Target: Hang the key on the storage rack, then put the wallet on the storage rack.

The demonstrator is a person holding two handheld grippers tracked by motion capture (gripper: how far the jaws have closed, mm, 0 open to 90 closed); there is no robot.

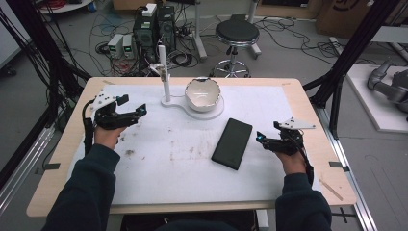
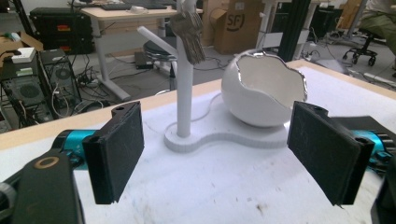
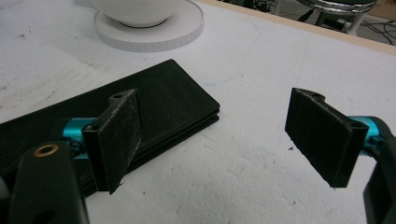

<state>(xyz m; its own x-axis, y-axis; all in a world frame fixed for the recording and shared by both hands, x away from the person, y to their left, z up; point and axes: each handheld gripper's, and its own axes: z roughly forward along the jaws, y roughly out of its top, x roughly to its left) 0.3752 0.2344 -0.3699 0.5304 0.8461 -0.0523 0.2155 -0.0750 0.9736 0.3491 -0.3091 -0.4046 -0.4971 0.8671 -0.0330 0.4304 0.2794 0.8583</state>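
Table point(image 1: 308, 103): white stand point(image 1: 192, 105), black wallet point(image 1: 232, 143)

Just beyond the far edge of my table point(image 1: 62, 144) stands a black stool point(image 1: 236, 33). Computer towers point(image 1: 154, 29) sit beyond its far-left part, and a cardboard box point(image 1: 341, 17) well past its far-right corner.

This is a robotics lab. Desktop computer towers point(image 1: 155, 26) sit on the bare floor amid tangled cables point(image 1: 110, 24), a round stool point(image 1: 236, 32) stands behind the wooden table point(image 1: 308, 110), black aluminium frame struts point(image 1: 353, 45) flank it, and a grey robot arm point(image 1: 388, 84) lies at the right, with cardboard boxes point(image 2: 233, 25) beyond.
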